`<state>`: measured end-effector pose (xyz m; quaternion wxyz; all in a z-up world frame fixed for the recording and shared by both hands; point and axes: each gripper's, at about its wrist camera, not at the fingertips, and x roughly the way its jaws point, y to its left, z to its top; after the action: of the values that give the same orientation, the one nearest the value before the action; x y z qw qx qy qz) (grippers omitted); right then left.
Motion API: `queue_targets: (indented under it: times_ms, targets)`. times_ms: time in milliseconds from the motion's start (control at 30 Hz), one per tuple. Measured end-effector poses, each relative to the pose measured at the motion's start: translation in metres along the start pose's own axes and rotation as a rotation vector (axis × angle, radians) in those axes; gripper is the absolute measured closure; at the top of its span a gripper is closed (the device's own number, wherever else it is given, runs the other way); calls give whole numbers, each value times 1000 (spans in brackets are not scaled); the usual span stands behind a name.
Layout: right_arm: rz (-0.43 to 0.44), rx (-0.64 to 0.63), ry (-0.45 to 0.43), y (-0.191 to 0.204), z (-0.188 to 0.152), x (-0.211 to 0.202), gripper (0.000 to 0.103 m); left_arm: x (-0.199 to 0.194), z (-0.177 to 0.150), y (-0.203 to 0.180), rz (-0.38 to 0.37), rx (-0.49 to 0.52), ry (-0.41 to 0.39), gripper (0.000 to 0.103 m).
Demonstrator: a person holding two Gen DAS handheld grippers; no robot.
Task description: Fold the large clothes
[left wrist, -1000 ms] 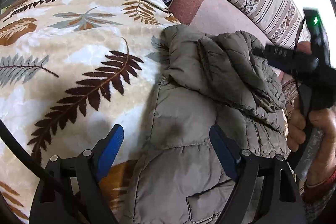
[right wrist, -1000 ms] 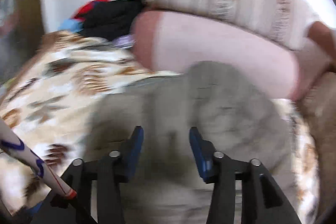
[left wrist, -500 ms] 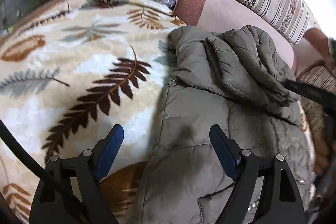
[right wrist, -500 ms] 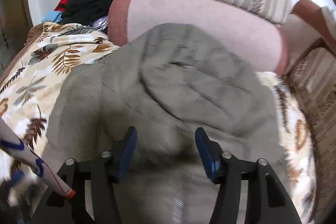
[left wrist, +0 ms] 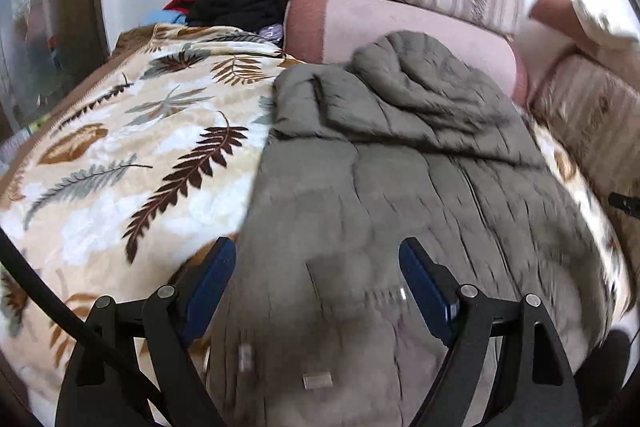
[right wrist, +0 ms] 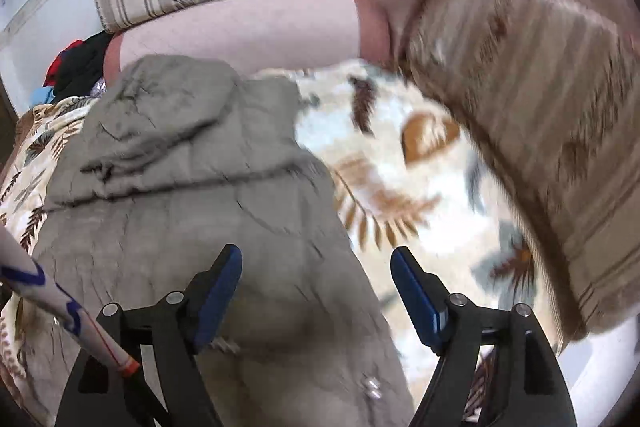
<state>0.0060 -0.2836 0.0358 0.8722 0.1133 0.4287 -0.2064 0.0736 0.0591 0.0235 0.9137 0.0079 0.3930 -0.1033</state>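
No brand or writing can be read anywhere; small metal snaps on the jacket are blurred. The grey-green quilted jacket lies flat on the leaf-patterned blanket, its hood bunched against the pink cushion. The left gripper hangs over the jacket's lower part, jaws wide, nothing between them. The right gripper sits above the jacket's right edge with its jaws opening, nothing pressed between the pads. Bare blanket lies open to the jacket's left. Only the right view shows the clear strip of blanket up to the striped cushion. The left view alone shows the clothes pile clearly.
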Motion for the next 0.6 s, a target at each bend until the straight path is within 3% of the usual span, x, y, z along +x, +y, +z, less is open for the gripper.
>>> queue_targets:
  times_ms: [67, 200, 600]
  targets:
    - [12, 19, 25, -8, -13, 7, 22, -10, -8, -11, 28, 25, 20, 20]
    - [115, 101, 80, -22, -32, 21, 22, -24, -15, -25, 59, 43, 41, 20]
    - [194, 177, 74, -60, -48, 25, 22, -34, -22, -59, 129, 95, 83, 20]
